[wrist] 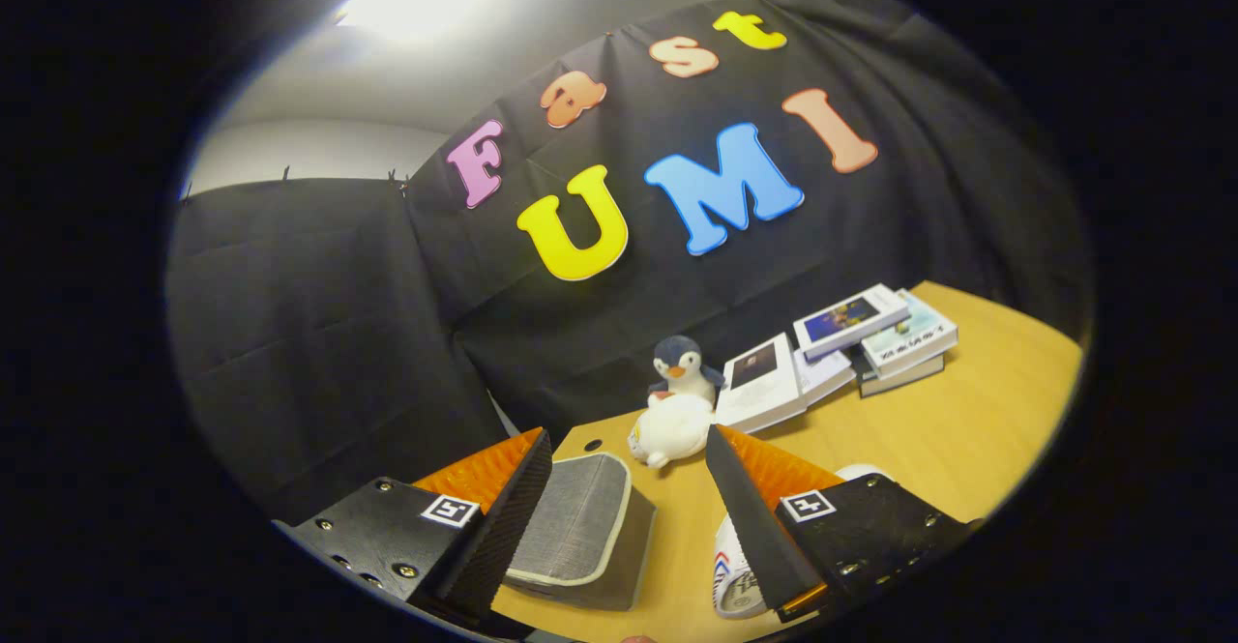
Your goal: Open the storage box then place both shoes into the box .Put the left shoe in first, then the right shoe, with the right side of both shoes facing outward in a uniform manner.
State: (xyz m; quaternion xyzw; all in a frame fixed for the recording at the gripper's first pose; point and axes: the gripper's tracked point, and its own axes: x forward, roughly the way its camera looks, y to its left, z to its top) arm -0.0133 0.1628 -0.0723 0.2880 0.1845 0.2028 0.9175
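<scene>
My gripper (629, 454) stands open above the wooden table (967, 440), nothing between its fingers. A grey fabric storage box (580, 522) with pale piping sits closed on the table just below and ahead of the left finger (513, 483). Beside the right finger (745, 498), partly hidden under it, lies a white shoe (735, 575) with red and blue marks; a pale rounded edge (861, 472) shows beyond that finger, and I cannot tell if it belongs to a shoe.
Beyond the fingers a white plush toy (672, 430) lies on the table with a small penguin toy (682, 365) behind it. Several books (841, 348) are stacked at the back right. Black cloth walls close the booth behind and left.
</scene>
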